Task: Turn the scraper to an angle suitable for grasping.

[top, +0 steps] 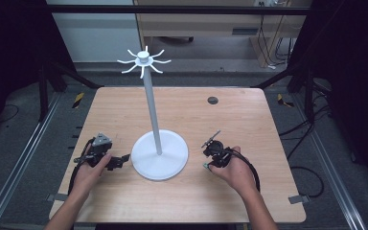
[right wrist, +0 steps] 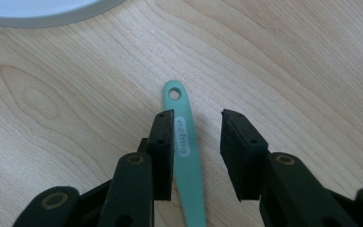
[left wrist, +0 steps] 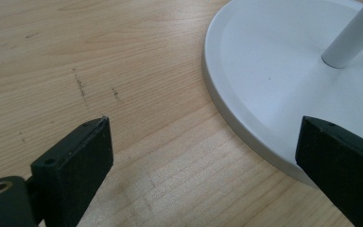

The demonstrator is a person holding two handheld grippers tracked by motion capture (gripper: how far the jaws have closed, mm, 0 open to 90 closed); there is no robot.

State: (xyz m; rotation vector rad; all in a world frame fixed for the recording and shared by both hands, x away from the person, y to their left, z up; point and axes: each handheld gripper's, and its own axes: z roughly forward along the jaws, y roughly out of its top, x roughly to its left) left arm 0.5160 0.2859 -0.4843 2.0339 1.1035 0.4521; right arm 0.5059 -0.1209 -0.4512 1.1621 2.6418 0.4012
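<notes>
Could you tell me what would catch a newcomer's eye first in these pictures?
First, the tall white stand at the middle of the wooden table, with curved hooks fanned around its top and a round base. Next, a teal handle with a hole at its end, lying flat on the wood between the open jaws of the right gripper. The left gripper sits open beside the stand's base.

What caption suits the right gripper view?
Open right gripper straddling a teal handle with a hanging hole, lying on the wooden table.
</notes>
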